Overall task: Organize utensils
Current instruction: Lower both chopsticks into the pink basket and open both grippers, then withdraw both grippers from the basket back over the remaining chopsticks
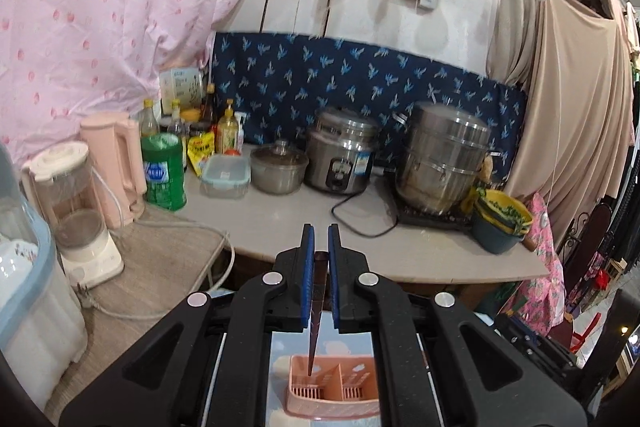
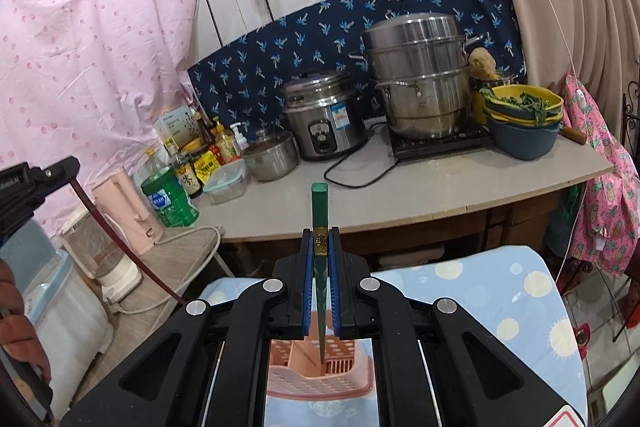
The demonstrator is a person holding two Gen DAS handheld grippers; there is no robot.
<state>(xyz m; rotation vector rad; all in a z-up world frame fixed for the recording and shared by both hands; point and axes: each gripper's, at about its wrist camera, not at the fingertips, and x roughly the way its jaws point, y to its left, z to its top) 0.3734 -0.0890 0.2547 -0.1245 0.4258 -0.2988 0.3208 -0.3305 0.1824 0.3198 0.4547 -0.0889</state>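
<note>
My left gripper [image 1: 321,241] is shut on a dark red chopstick [image 1: 316,323] that points down; its tip hangs over the left compartment of a pink slotted utensil holder [image 1: 334,385]. My right gripper [image 2: 321,243] is shut on a green chopstick [image 2: 320,215] held upright, its tip just above the same pink holder [image 2: 320,367]. The holder stands on a light blue cloth with pale dots [image 2: 480,291]. The left gripper's body [image 2: 36,183] and its red chopstick [image 2: 120,251] show at the left edge of the right wrist view.
A grey counter [image 2: 440,187] behind holds a steel steamer pot [image 2: 420,83], a rice cooker [image 2: 320,123], a small lidded pot [image 2: 272,155], bottles [image 2: 172,199], stacked bowls [image 2: 524,123] and a black cord. A pink kettle [image 1: 116,167] and a blender [image 1: 76,211] stand on a side table at left.
</note>
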